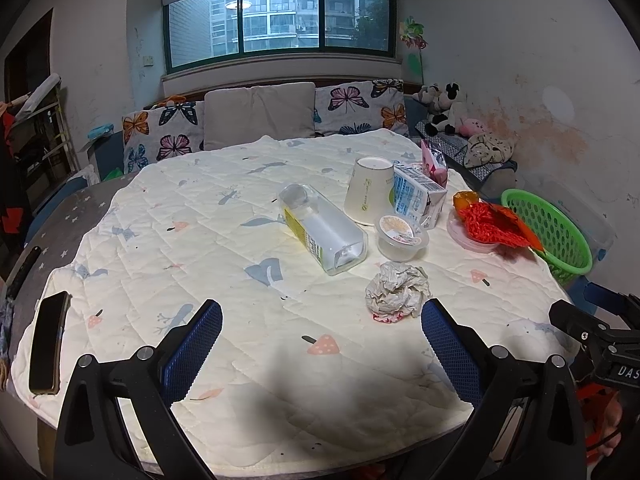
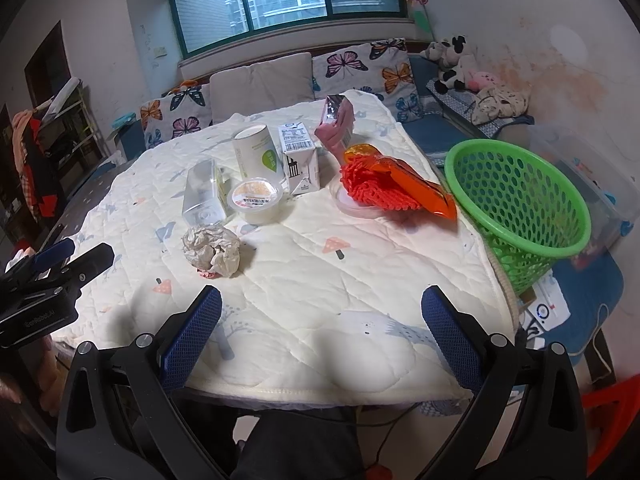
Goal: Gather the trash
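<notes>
Left gripper (image 1: pixel 321 322): jaws spread wide, empty, held low at the near edge. Right gripper (image 2: pixel 321 308): jaws spread wide, empty, alongside at right.

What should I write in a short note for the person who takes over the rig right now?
Left gripper: open, empty, above the near table edge.
Right gripper: open, empty, likewise.
Green basket stands at the table's right edge; no trash visible inside.
On the table: crumpled paper nearest, clear bottle lying down, pudding cup, upturned paper cup, milk carton, pink pack, red net with orange wrapper.
Done: nothing yet. Left: all the trash.
</notes>
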`<state>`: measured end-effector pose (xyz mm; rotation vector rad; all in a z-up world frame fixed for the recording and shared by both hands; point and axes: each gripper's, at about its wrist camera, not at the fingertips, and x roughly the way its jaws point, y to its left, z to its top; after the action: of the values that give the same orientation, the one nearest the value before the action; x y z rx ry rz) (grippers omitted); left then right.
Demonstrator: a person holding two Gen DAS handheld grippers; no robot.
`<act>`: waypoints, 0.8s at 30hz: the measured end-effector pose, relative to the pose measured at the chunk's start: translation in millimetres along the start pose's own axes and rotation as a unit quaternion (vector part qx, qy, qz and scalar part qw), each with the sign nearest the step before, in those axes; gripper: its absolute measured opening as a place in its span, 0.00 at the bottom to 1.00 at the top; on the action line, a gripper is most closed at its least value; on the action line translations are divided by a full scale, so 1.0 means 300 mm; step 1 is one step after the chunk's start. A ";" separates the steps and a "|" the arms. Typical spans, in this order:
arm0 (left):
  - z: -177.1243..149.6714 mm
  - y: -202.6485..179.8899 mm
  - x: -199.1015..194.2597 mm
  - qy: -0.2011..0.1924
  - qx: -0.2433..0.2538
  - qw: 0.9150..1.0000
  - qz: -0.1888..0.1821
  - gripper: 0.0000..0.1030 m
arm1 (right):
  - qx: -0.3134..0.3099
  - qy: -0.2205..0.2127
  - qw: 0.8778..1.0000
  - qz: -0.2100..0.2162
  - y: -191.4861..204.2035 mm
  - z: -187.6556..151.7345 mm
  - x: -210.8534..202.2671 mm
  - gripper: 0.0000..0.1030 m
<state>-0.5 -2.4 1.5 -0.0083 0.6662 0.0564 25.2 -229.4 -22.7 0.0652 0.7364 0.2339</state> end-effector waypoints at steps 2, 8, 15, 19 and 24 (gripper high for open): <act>0.000 0.000 0.003 0.001 -0.001 1.000 -0.001 0.94 | 0.001 0.000 1.000 0.001 -0.003 0.001 0.002 0.96; -0.001 -0.001 0.011 0.003 -0.002 1.000 -0.001 0.94 | 0.001 0.003 1.000 0.003 -0.001 0.003 0.007 0.96; -0.003 0.001 0.022 0.006 -0.001 1.000 0.000 0.94 | -0.001 0.005 1.000 0.005 0.002 0.003 0.017 0.96; -0.002 -0.001 0.027 0.007 0.000 1.000 0.001 0.94 | -0.001 0.005 1.000 0.005 0.002 0.003 0.017 0.96; 0.000 0.001 0.035 0.008 0.000 1.000 0.001 0.94 | 0.001 0.007 1.000 0.005 -0.002 0.005 0.024 0.96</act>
<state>7.7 -1.6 -4.8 -0.0089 0.6816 0.0589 31.3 -228.3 -26.4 0.0701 0.7500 0.2430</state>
